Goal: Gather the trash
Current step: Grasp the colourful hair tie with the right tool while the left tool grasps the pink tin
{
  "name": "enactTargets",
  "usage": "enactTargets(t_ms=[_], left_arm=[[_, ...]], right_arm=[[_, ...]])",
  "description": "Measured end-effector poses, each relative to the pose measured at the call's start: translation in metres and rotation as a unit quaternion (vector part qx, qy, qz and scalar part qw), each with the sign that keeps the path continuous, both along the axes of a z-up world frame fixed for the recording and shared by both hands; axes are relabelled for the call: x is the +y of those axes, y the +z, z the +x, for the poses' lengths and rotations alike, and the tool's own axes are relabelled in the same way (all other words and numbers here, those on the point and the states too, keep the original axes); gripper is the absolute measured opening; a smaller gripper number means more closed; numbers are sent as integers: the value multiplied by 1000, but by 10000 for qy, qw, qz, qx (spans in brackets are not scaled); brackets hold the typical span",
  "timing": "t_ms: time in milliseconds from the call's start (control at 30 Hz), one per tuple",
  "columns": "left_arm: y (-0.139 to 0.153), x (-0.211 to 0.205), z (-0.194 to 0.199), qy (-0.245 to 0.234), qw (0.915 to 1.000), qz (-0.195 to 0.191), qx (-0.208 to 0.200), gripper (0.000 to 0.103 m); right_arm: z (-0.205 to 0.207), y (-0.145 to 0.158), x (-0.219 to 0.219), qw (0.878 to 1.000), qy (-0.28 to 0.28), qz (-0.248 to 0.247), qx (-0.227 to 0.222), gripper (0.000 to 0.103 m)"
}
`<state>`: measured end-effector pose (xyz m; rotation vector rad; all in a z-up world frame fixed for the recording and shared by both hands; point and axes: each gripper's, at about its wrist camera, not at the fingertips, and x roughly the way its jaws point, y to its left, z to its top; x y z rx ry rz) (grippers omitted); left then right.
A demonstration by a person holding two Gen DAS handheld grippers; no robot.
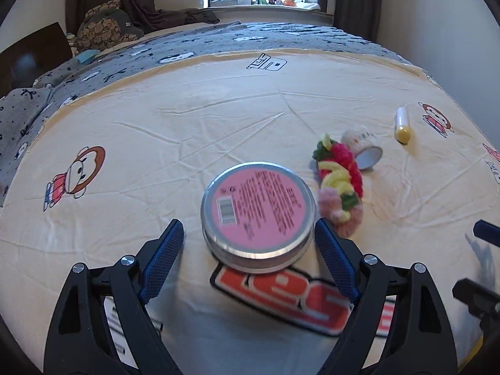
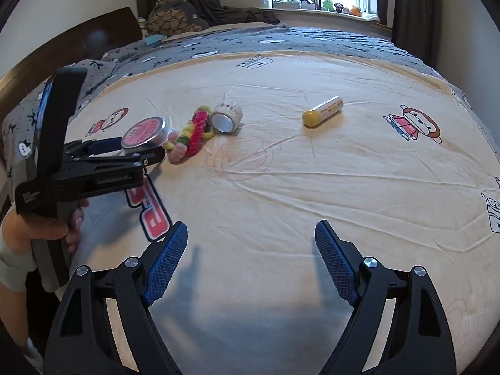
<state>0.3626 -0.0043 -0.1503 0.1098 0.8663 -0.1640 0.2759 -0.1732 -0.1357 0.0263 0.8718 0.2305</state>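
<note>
Tin: a round metal tin (image 1: 257, 215) with a pink label lies flat on the cream sheet (image 1: 187, 131), toward the sheet's near edge, partly over a red printed logo.
Left gripper: the left gripper (image 1: 250, 243) is spread wide, one blue pad on each side of the tin, neither touching it; the grasp looks about to begin.
Beside the tin: a red, yellow and pink scrunchie chain (image 1: 340, 181) lies just right of it, then a roll of patterned tape (image 1: 364, 148) on its side, touching the chain.
Farther right: a yellow-capped tube (image 1: 402, 125) lies apart, toward the sheet's right edge.
Right gripper: the right gripper (image 2: 251, 250) is spread, with nothing between its fingers, over bare sheet.
Progress: judged early; all four items remain on the sheet, none held, and no bin is visible.
</note>
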Motion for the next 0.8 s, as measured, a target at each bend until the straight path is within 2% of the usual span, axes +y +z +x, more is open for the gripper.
enactTargets(t_ms=[33, 100, 133, 333, 600, 667, 800], left_arm=[[-1, 0, 5, 7, 10000, -38, 33, 80], [-1, 3, 12, -37, 9998, -176, 94, 68], [0, 5, 13, -32, 9997, -210, 98, 68], [13, 24, 1, -88, 9999, -5, -62, 67], [21, 71, -15, 174, 9997, 102, -135, 67], [23, 77, -20, 200, 9997, 51, -153, 67], [29, 82, -33, 189, 9995, -39, -236, 67]], right_arm=[[3, -1, 1, 10000, -8, -3, 17, 84], [9, -3, 3, 10000, -16, 12, 40, 84], [12, -4, 5, 10000, -15, 27, 45, 84], [34, -5, 28, 9999, 85, 51, 22, 84], [76, -4, 70, 9994, 185, 258, 110, 83], [88, -7, 76, 9992, 127, 311, 209, 73], [109, -13, 84, 9975, -50, 572, 403, 66]])
